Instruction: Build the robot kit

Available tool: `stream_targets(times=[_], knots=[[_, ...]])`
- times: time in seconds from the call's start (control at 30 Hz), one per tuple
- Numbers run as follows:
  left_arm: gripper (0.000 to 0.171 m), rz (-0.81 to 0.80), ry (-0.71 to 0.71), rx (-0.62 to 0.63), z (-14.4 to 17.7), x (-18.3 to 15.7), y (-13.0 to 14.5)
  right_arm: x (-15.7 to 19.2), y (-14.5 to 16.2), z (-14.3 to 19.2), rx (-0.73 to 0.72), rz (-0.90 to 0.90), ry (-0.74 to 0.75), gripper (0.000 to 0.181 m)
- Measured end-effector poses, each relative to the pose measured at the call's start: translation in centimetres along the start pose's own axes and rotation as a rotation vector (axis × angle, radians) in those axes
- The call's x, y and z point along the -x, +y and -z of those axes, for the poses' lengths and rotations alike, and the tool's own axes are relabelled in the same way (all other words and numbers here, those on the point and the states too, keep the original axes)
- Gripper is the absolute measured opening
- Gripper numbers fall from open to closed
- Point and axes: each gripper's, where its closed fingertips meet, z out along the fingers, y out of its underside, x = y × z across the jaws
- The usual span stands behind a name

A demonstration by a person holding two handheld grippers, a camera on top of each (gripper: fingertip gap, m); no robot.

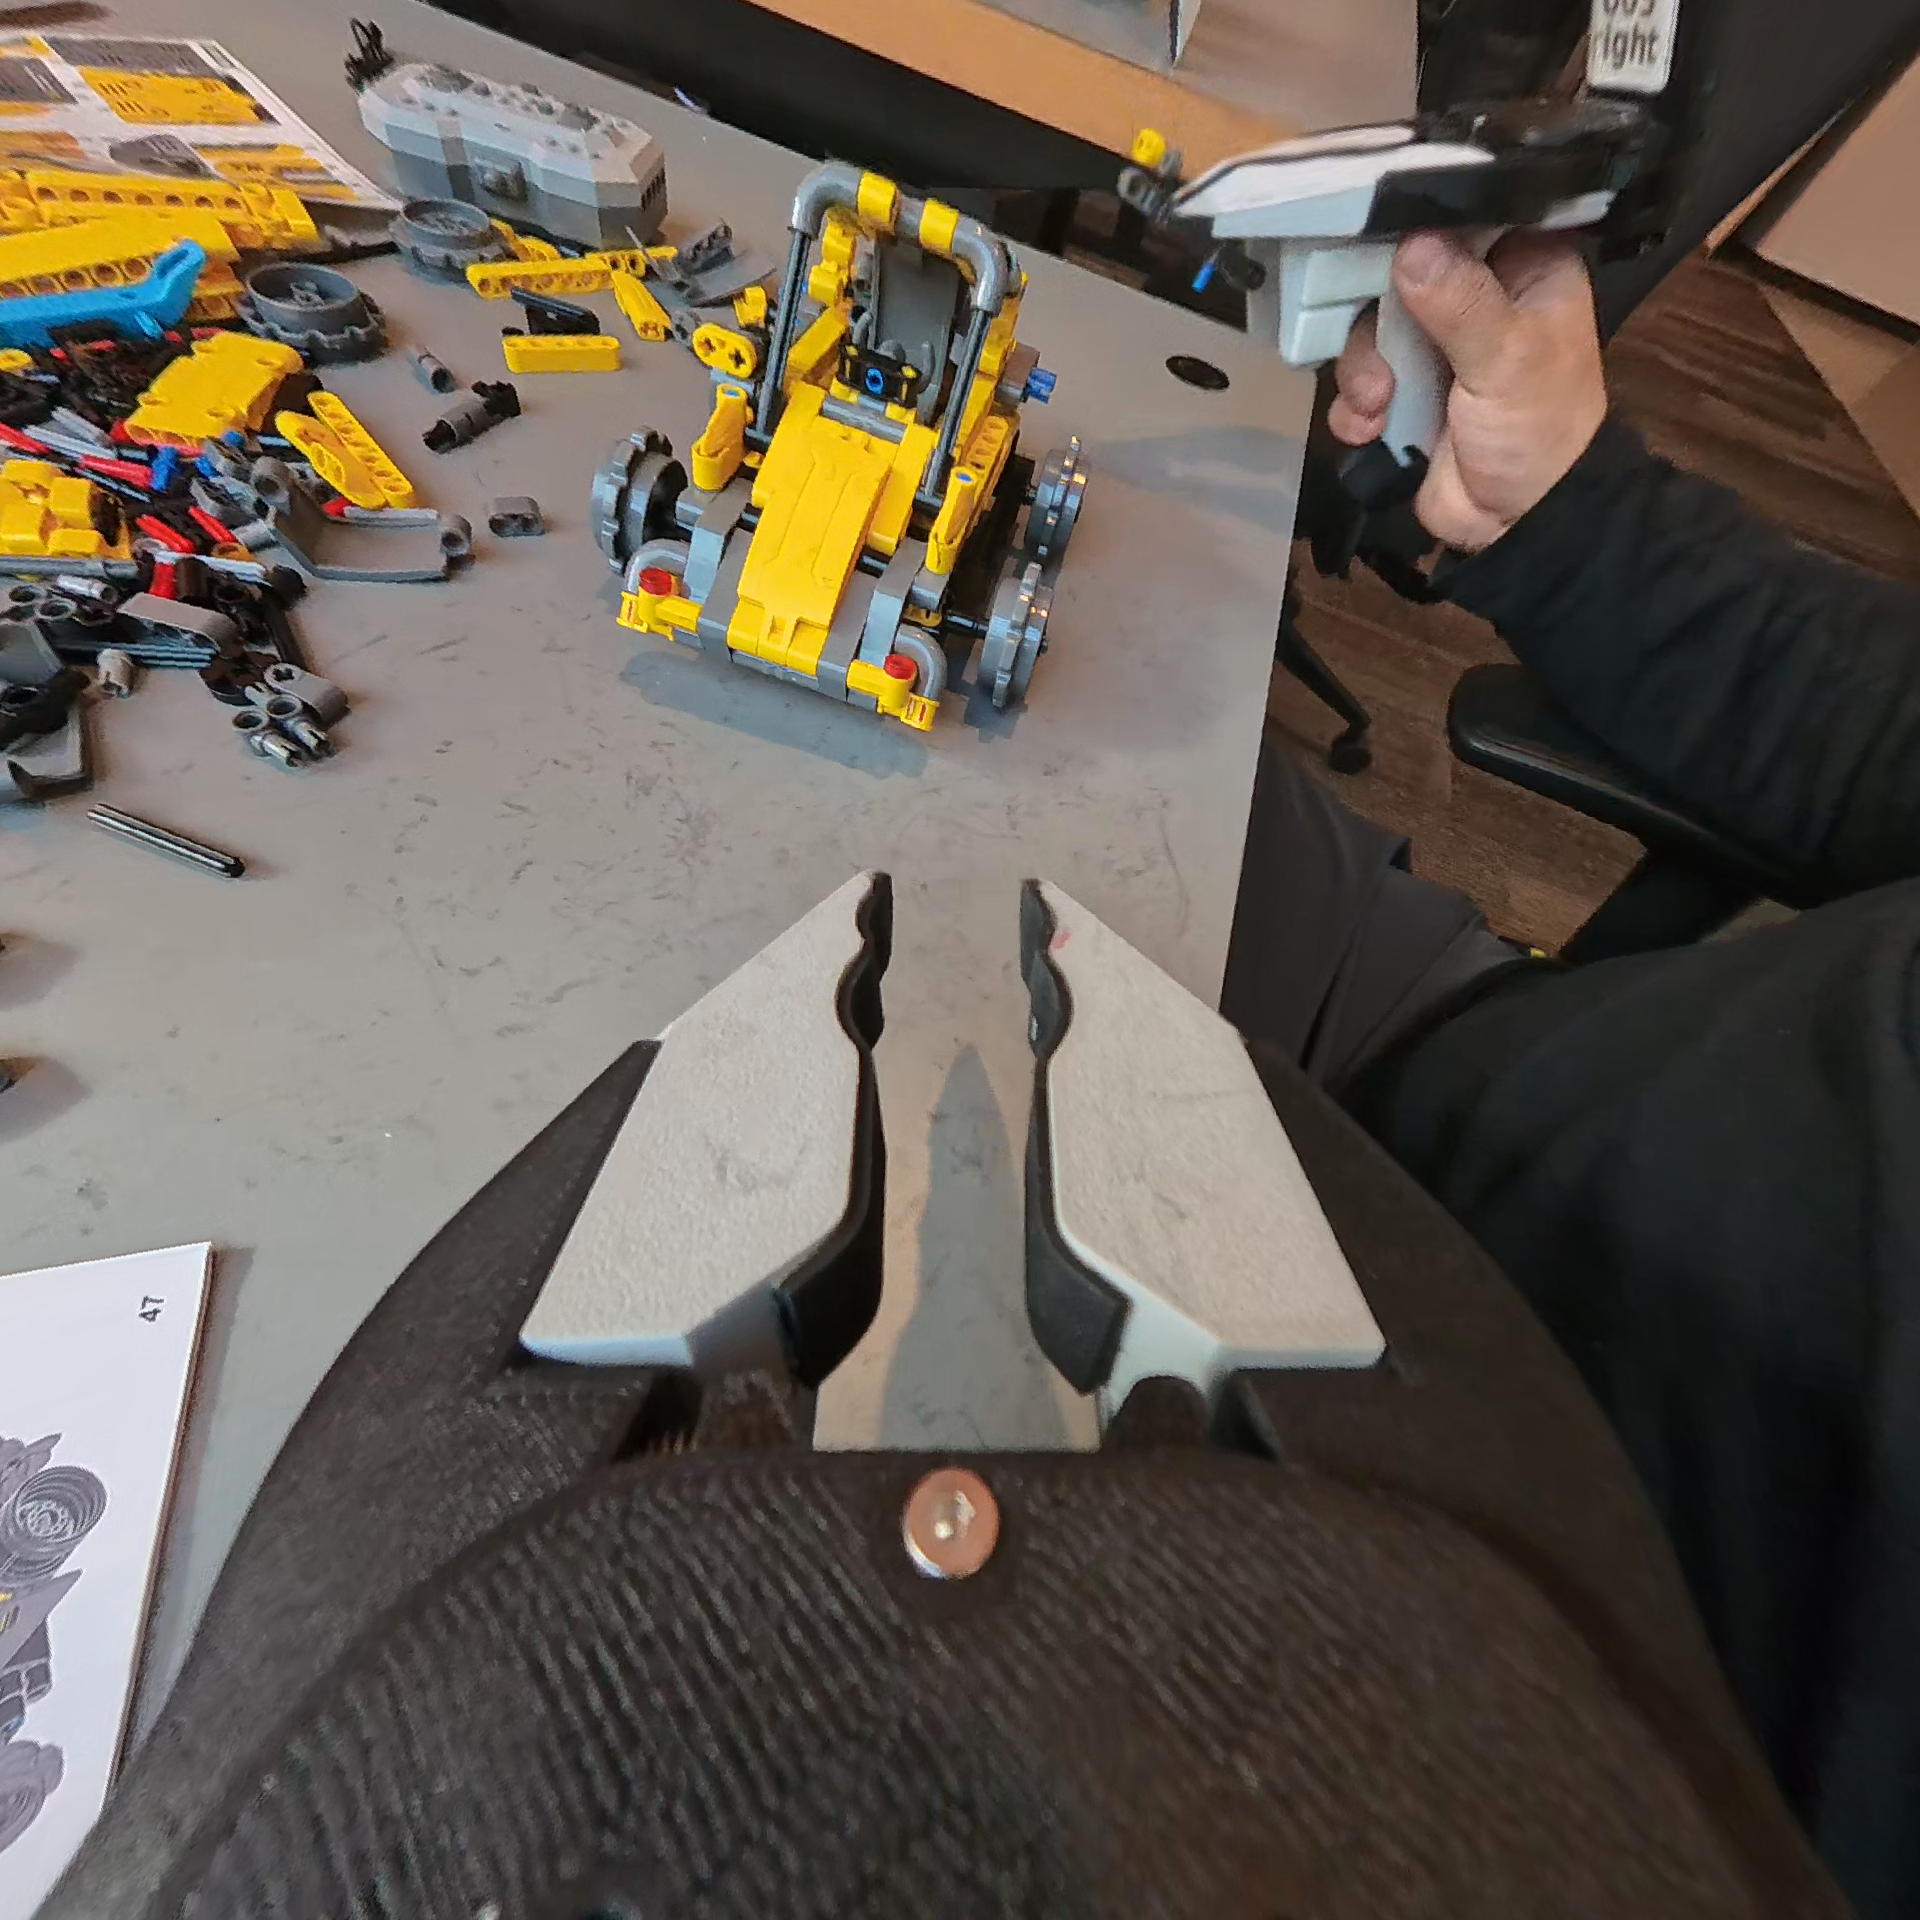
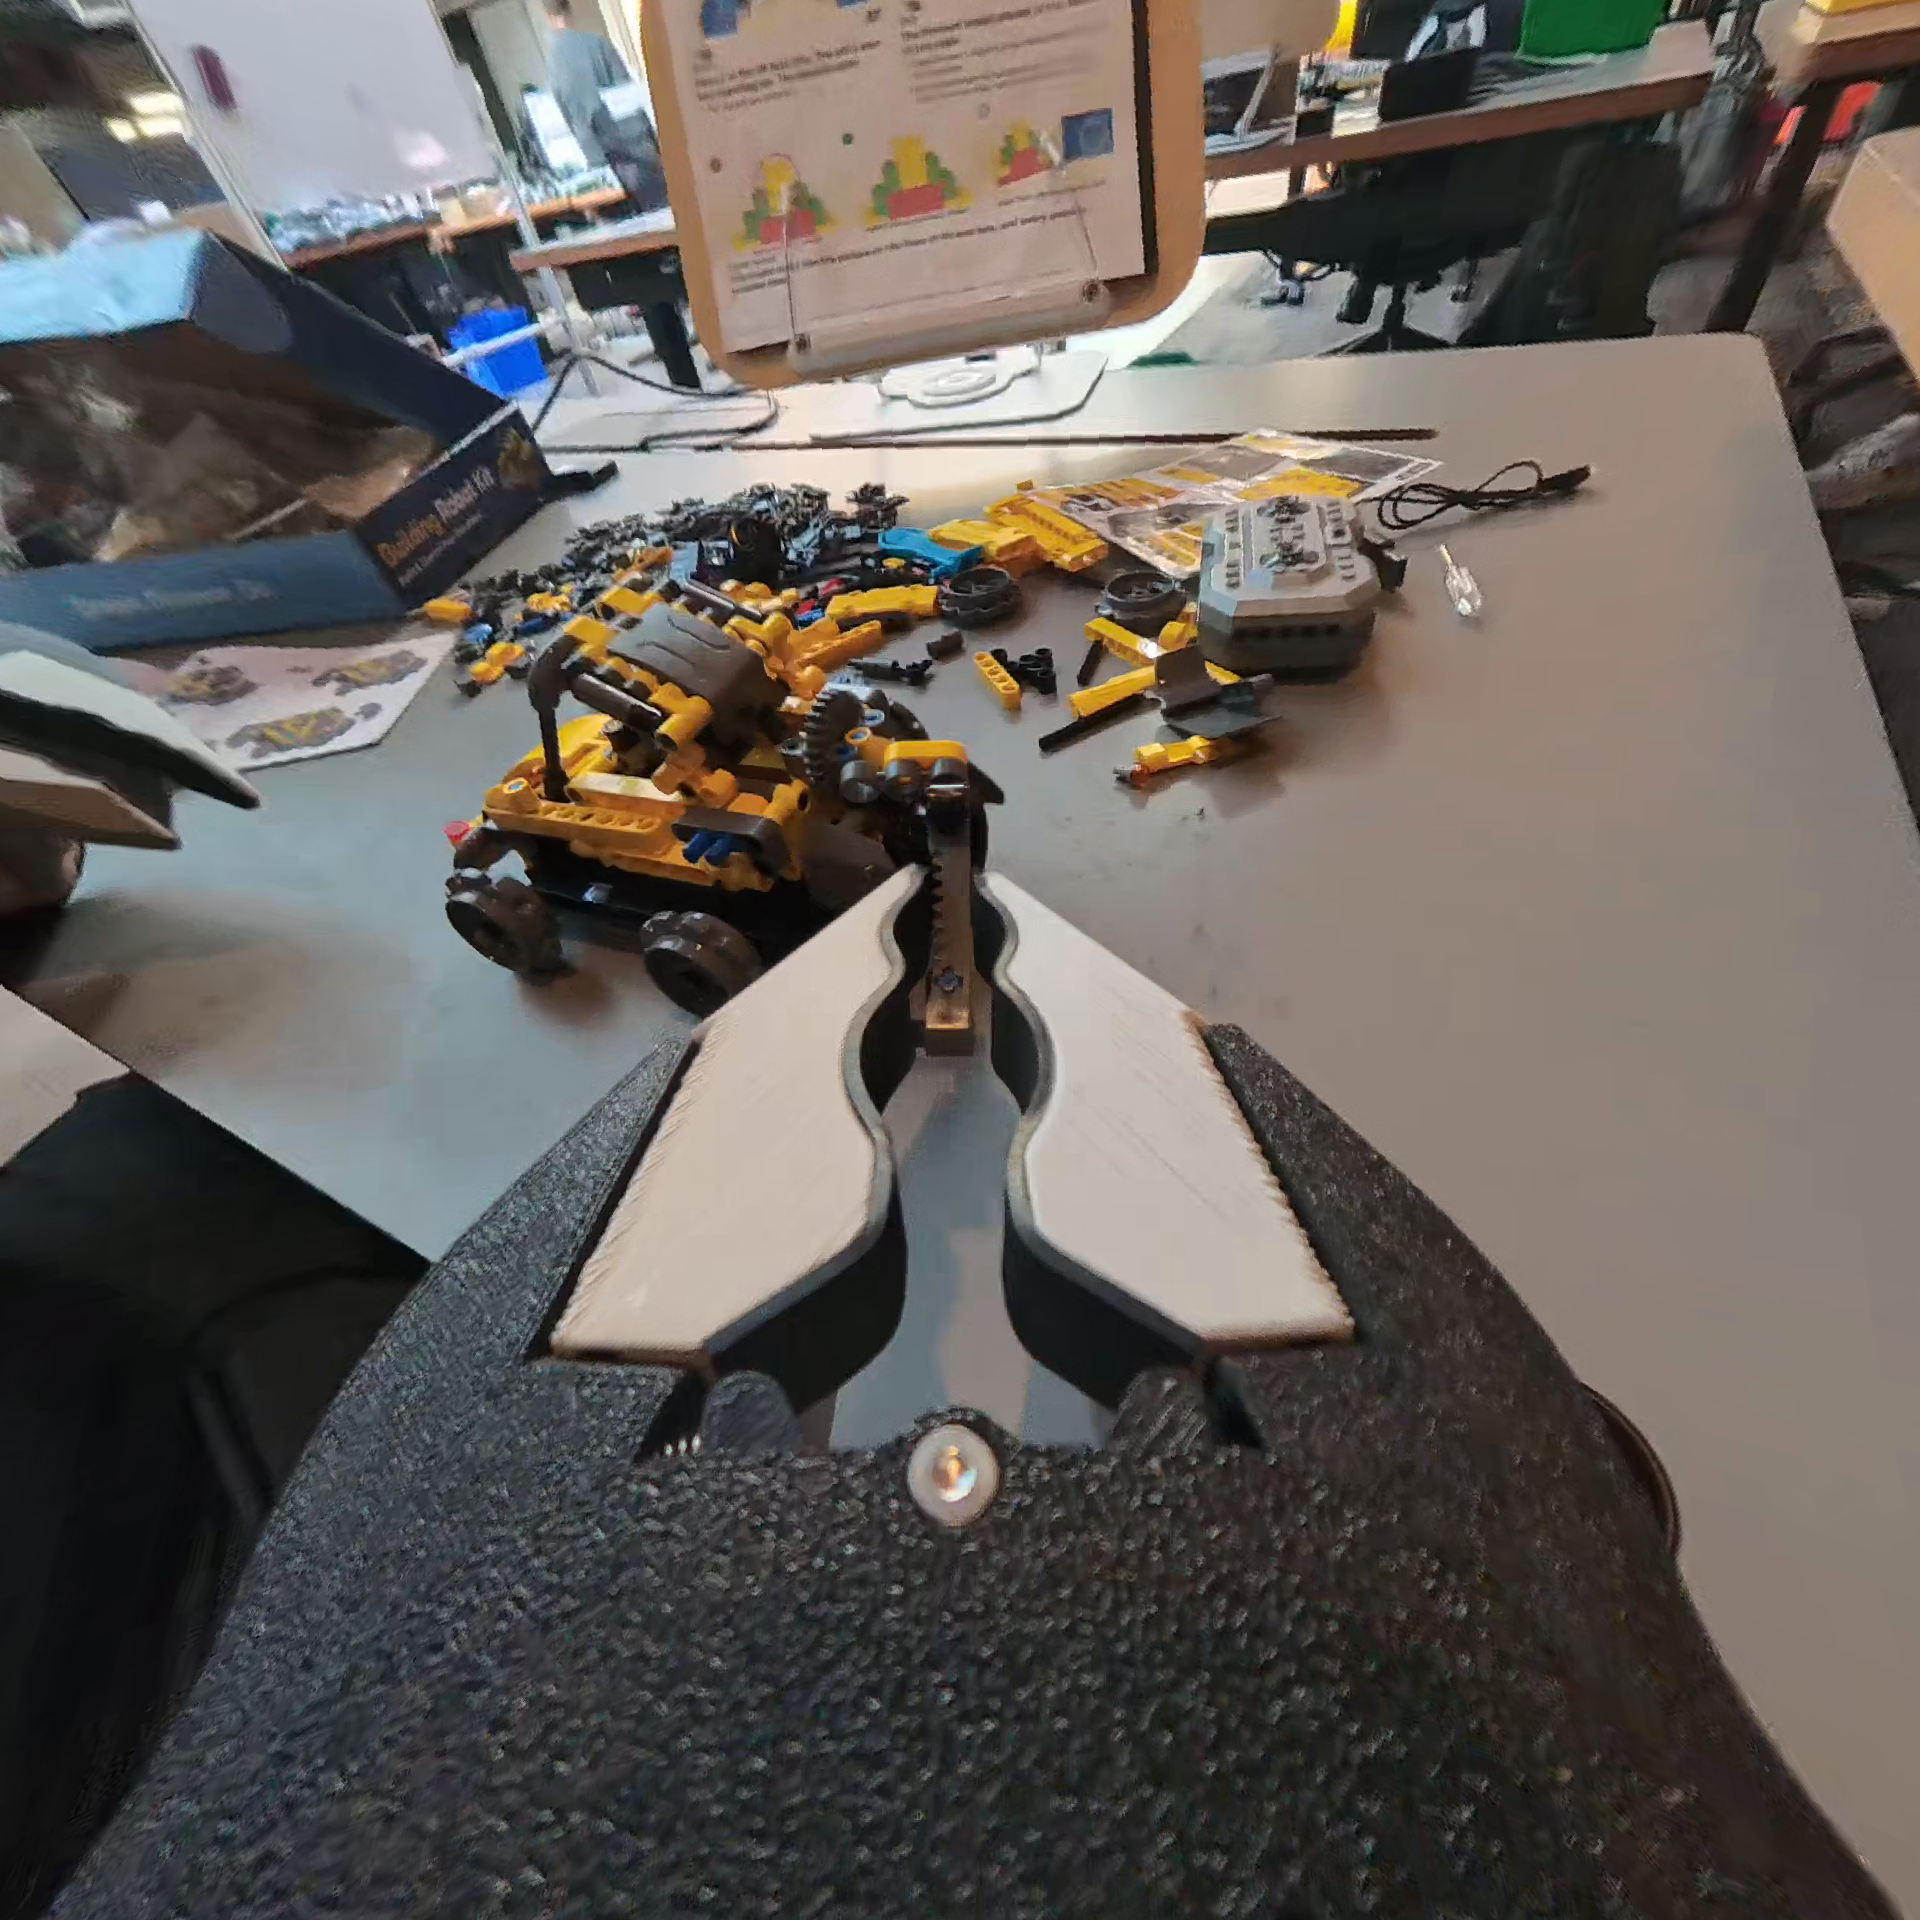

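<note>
A partly built yellow and grey toy vehicle (image 1: 831,468) stands on the grey table (image 1: 623,935); it also shows in the right wrist view (image 2: 665,790). My left gripper (image 1: 954,888) is open and empty, low over the table in front of the vehicle. My right gripper (image 2: 951,878) is shut on a grey toothed rack piece (image 2: 948,935) with a yellow and grey connector at its top, held above the table beside the vehicle. In the left wrist view the right gripper (image 1: 1174,197) is up at the right, held by a hand (image 1: 1496,395).
A pile of loose yellow, black and grey parts (image 1: 156,416) and a grey block unit (image 1: 509,145) lie behind the vehicle. An instruction booklet (image 1: 83,1507) lies at the near left. An open box (image 2: 208,499) and a document stand (image 2: 914,177) are at the back. The table edge (image 1: 1268,727) is close on the right. Some 30 centimetres of space lies between my two pairs of fingers. The grey block unit (image 1: 509,145) lies around 25 centimetres away from my right fingertips.
</note>
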Motion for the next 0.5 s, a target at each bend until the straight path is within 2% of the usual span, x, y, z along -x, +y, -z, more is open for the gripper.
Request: stream_targets(times=[0.17,0.3,0.5], knots=[[0.038,-0.025,-0.044,0.115,-1.4,0.4,1.2,-0.4,1.0,-0.9,0.075,0.068,0.037,0.006],[0.079,-0.069,-0.095,0.084,-2.6,1.4,-0.7,-0.4,2.0,-1.4,0.106,0.072,0.009,0.006],[0.093,-0.071,-0.055,0.135,-6.0,3.3,-4.4,0.0,3.1,-2.0,0.148,0.098,-0.029,0.007]])
